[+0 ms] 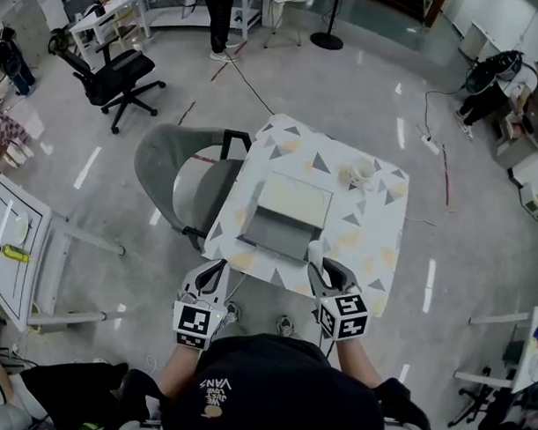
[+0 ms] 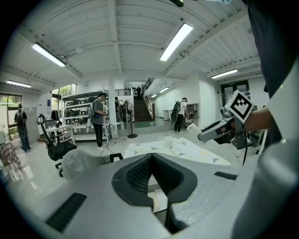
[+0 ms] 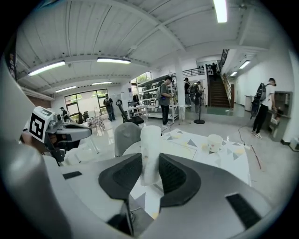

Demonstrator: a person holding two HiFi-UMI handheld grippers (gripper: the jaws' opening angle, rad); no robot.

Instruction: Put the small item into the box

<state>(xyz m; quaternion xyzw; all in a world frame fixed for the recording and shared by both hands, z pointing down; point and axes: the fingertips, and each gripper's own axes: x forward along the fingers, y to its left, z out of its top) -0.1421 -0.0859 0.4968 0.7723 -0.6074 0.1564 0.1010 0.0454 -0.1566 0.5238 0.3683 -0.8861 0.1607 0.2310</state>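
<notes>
An open grey-and-white box lies in the middle of a table covered with a triangle-patterned cloth. My right gripper is at the table's near edge, shut on a small white cylinder that stands upright between its pads. In the right gripper view the cylinder rises above the right gripper. My left gripper hangs at the near left corner of the table. In the left gripper view its fingertips meet with nothing between them, so the left gripper is shut.
A white cup stands on the far right of the table. A grey chair is pushed against the table's left side. A black office chair and a white frame stand are on the left. People stand far off.
</notes>
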